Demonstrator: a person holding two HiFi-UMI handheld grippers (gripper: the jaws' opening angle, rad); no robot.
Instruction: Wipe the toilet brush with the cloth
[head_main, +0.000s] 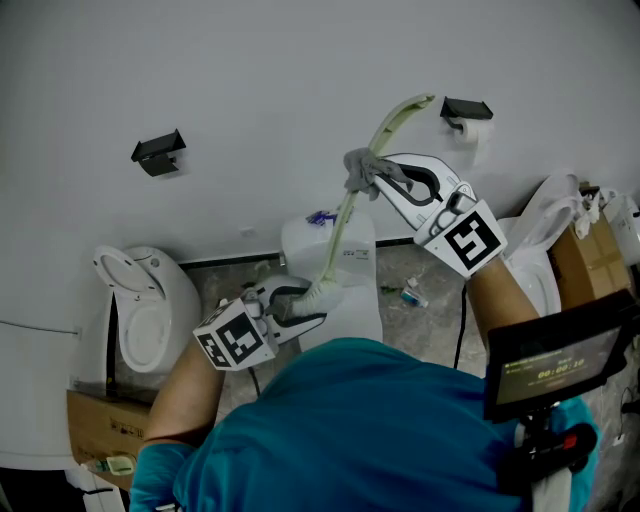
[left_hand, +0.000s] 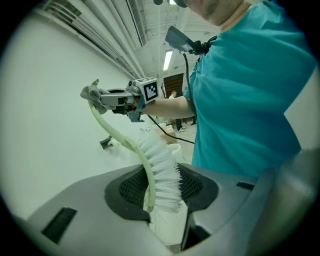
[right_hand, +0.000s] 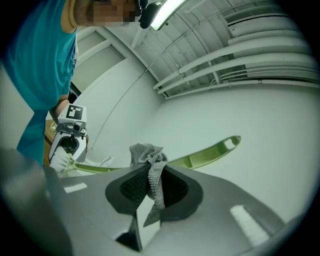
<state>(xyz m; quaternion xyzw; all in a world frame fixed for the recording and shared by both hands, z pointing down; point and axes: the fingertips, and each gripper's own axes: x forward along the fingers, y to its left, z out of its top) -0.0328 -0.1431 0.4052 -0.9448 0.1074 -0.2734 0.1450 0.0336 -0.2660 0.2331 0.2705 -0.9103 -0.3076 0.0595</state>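
Wiping should go best if the left tool (head_main: 316, 303) holds the toilet brush (head_main: 350, 210) rigid while the right tool (head_main: 379, 178) draws the cloth (head_main: 361, 170) along the handle in one line, pressing the fabric onto the plastic rather than skating over it. The left tool is clamped on the brush's head end, with the white bristles (left_hand: 162, 172) and the neck caught between its pads. Since bristles give, I judge a hard pull could twist the brush there. The right tool is pinched closed on the grey cloth, whose bunched top lies against the pale green handle

The brush hangs in the air between the two tools, in front of the white wall (head_main: 250, 80). In the head view its curved long axis climbs from the bristles, low by the left tool, up and to the right, and its slotted end (head_main: 418, 102) points towards the wall
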